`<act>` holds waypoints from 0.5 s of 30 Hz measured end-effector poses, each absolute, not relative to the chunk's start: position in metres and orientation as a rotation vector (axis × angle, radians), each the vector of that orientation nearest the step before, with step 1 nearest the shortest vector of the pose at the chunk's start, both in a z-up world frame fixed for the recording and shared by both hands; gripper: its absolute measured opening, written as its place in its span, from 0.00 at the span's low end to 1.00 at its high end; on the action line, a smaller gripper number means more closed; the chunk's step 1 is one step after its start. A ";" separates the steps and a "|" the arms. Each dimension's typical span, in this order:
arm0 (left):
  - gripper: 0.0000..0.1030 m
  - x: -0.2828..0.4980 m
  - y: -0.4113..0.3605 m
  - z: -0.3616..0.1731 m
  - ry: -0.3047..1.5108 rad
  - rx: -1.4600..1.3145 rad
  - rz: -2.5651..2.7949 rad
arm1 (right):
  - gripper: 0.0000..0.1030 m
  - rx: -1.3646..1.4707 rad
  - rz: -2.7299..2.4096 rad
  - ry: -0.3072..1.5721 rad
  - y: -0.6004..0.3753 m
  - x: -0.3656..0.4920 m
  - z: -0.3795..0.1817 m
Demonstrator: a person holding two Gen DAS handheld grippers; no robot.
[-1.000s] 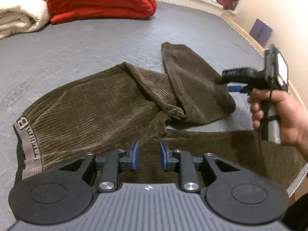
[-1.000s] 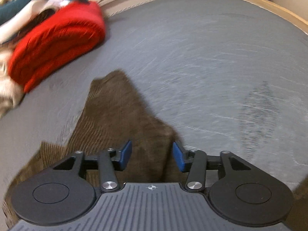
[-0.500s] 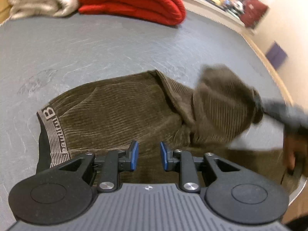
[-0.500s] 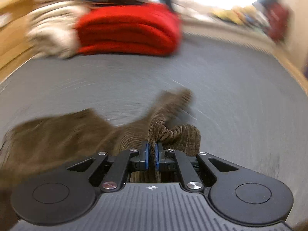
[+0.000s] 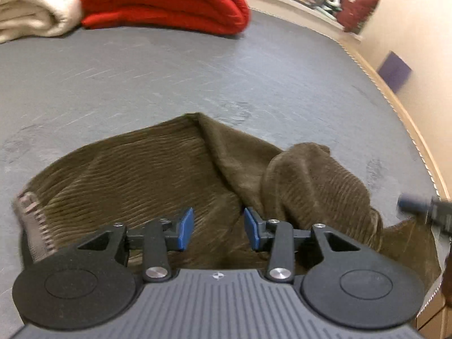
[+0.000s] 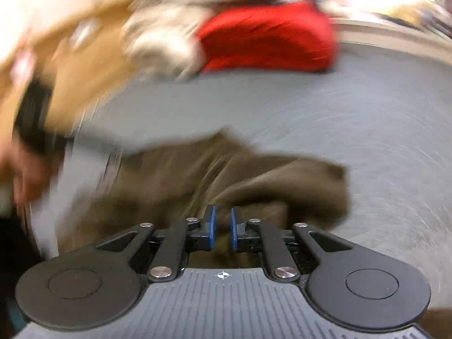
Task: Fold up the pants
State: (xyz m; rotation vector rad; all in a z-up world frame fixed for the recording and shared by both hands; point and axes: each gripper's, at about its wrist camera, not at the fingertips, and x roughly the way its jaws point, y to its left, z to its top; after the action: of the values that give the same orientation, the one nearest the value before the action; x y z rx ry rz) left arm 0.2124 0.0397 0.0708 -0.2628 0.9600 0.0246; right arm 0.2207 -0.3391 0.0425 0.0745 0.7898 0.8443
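Observation:
Brown corduroy pants (image 5: 141,175) lie on the grey bed (image 5: 169,84), waistband (image 5: 31,217) at the left. One leg is heaped over itself in a loose fold (image 5: 310,180) at the right. My left gripper (image 5: 219,227) hovers over the seat of the pants; its jaws are opening, with no cloth pinched between them. My right gripper (image 6: 222,224) is just over the folded leg (image 6: 282,180), its jaws opening from a narrow gap. From the left wrist its blurred tip (image 5: 409,204) shows at the far right, free of cloth.
A folded red blanket (image 5: 163,0) and a cream one (image 5: 31,5) lie at the far side of the bed. Plush toys and a dark red bag (image 5: 356,8) sit on a ledge behind. The bed's piped edge (image 5: 395,104) runs along the right wall.
The right gripper shut on the end of the leg, carried it back over the pants, and now its pads stand apart. The left gripper's jaws have widened and it has shifted sideways.

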 end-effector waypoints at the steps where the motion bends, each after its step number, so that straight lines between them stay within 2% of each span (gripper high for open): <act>1: 0.43 0.216 0.037 0.068 0.959 -0.260 0.018 | 0.15 0.146 0.781 0.793 -0.351 0.233 0.042; 7: 0.42 0.242 0.034 0.042 1.030 -0.448 -0.088 | 0.21 0.440 0.554 1.038 -0.371 0.287 -0.013; 9: 0.42 0.248 0.026 0.030 1.060 -0.471 -0.109 | 0.27 0.473 0.554 1.116 -0.358 0.297 -0.034; 11: 0.43 0.253 0.018 0.021 1.088 -0.476 -0.119 | 0.43 0.487 0.543 1.175 -0.338 0.303 -0.050; 15: 0.44 0.263 0.003 0.007 1.132 -0.423 -0.125 | 0.49 0.566 0.510 1.217 -0.322 0.321 -0.060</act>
State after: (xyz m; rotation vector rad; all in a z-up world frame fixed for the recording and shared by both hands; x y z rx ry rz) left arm 0.2629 0.0026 0.0073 -0.4231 1.1321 -0.1249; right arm 0.3208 -0.3221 -0.0598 0.5664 1.2171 0.5102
